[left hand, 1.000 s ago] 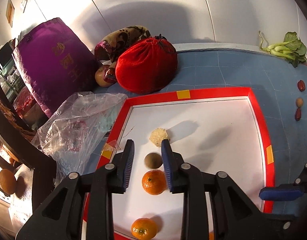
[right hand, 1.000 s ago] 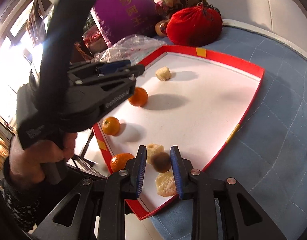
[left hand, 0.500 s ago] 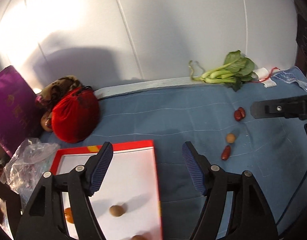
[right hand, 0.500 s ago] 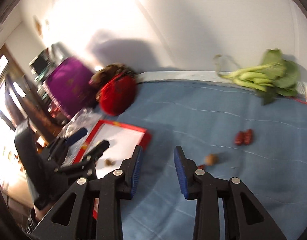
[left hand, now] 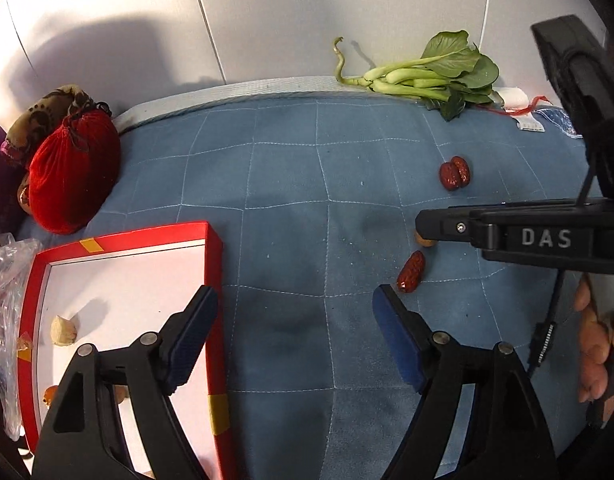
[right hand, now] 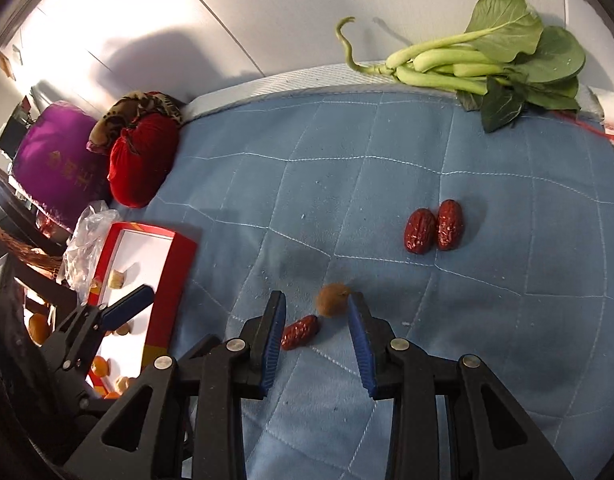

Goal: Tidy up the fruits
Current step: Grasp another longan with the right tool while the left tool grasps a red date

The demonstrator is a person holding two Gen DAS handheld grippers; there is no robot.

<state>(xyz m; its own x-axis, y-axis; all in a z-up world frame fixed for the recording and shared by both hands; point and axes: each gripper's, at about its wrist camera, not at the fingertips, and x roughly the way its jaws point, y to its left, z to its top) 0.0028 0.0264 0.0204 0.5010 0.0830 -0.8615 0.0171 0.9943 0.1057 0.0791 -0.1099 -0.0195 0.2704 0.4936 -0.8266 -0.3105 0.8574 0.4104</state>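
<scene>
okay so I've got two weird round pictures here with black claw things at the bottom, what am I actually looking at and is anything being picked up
These are no robot arms: a person holds a two-finger gripper in each hand, and a fisheye camera on each looks along its fingers. One picture is from the left gripper, the other from the right gripper. Both hang over a blue quilted cloth. On it lie a pair of red dates, a single red date, a small brown round fruit and some leafy greens. To the left is a red-rimmed tray with more fruit. Neither gripper holds anything. The left one's jaws have just been opening, over bare cloth. The right one's stand apart, with the single date and brown fruit lying between them.
</scene>
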